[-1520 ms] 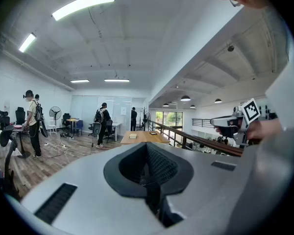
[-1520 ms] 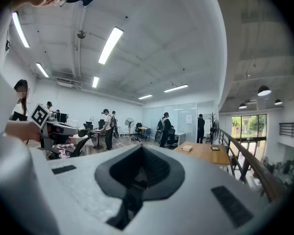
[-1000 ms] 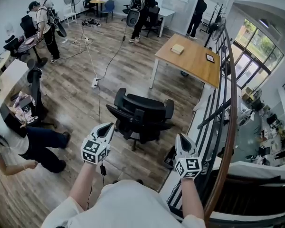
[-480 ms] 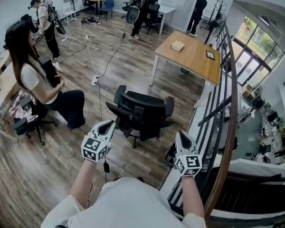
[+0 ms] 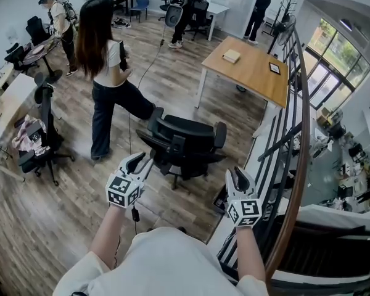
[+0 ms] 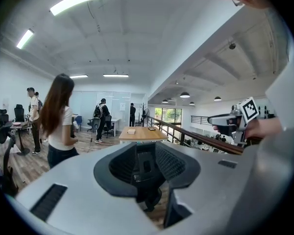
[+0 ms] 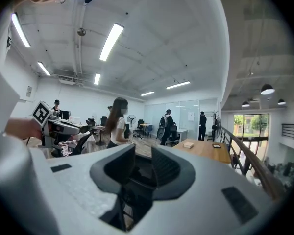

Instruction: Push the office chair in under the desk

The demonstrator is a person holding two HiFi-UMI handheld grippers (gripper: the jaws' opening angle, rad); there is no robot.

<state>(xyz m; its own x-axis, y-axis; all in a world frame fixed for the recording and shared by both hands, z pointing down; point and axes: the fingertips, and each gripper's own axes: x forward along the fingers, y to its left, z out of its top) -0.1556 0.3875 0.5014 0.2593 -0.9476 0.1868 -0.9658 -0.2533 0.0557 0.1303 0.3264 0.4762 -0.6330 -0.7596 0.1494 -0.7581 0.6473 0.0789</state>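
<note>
A black office chair (image 5: 184,142) stands on the wood floor, its back toward me, well short of the wooden desk (image 5: 250,73) beyond it to the right. My left gripper (image 5: 139,162) hovers near the chair's left rear; its jaws are opening with nothing between them. My right gripper (image 5: 237,176) hangs off the chair's right rear, jaws also opening and empty. In the left gripper view the chair (image 6: 146,177) shows through the gap, with the desk (image 6: 137,133) behind it. The right gripper view shows the desk (image 7: 206,151) ahead.
A long-haired person (image 5: 108,60) strides just left of the chair. A dark metal railing (image 5: 296,134) runs along the right. Another chair (image 5: 44,131) with clutter stands at the left. A book (image 5: 232,55) lies on the desk. More people stand at the far end.
Both grippers' jaws have gone from shut to parted. The person at the left has stood up and walked to just beside the chair.
</note>
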